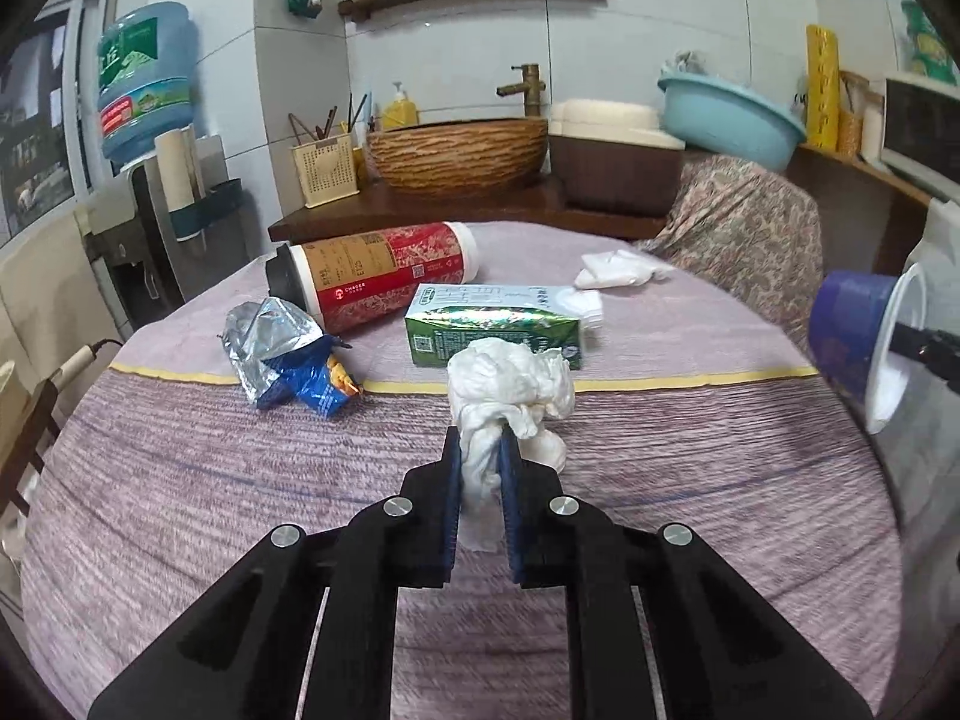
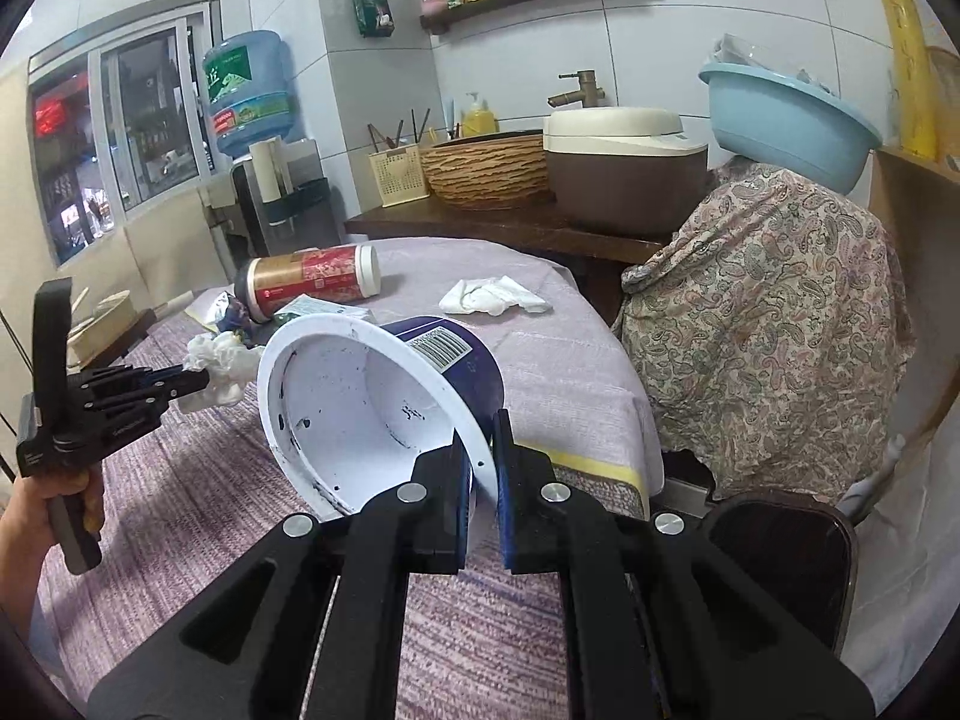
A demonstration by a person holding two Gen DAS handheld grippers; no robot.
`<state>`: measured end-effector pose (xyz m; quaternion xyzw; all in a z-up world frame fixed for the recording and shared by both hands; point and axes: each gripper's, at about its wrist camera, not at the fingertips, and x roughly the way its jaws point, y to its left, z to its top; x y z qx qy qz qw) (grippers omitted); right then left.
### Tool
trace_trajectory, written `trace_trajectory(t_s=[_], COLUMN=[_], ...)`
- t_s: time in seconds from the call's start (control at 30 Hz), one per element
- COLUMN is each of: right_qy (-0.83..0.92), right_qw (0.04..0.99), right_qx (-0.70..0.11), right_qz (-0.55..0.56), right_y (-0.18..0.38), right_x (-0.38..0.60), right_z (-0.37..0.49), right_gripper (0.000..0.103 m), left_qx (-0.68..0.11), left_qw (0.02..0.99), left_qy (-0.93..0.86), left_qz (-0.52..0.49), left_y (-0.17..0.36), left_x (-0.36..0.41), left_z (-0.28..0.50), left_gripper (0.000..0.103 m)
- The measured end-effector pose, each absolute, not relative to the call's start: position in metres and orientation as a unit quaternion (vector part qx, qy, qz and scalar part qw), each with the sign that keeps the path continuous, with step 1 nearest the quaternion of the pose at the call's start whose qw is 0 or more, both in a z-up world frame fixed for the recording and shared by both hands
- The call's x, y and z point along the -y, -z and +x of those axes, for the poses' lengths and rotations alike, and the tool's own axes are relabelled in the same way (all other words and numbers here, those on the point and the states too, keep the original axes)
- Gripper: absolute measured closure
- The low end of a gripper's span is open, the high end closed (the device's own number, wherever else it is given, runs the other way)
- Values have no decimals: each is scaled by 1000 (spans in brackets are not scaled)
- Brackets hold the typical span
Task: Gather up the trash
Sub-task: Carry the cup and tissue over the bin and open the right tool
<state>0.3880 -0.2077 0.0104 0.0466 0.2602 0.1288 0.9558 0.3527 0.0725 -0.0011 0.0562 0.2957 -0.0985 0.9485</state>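
While pinched between blue fingers (image 1: 451, 468), crumpled tissue (image 1: 510, 390) protrudes.

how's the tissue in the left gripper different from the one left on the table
The held tissue wad is scrunched into a tight, tall clump; the far tissue lies loose and flat. The wad is pinched in the left gripper above the tablecloth; the far one rests on the cloth, untouched. Both are white, crumpled paper.

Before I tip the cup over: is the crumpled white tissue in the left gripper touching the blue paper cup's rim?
Apart. The right wrist view shows tablecloth between the crumpled white tissue and the blue paper cup rim.
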Motion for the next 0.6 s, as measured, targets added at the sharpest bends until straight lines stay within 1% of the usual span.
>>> trace_trajectory(t_s=[0.37, 0.6], right_qy=[-108, -84], right_qw=[961, 962], right_qx=[-247, -247], right_qz=[60, 77], right_y=[-7, 4], right_x=[234, 260], right_z=[338, 310], right_gripper=[95, 95], left_qx=[-247, -244], left_qw=[961, 958], left_qy=[122, 150], left_qz=[38, 30], left_y=[-18, -14], left_x=[-42, -1], left_z=[280, 255], left_gripper=[90, 90])
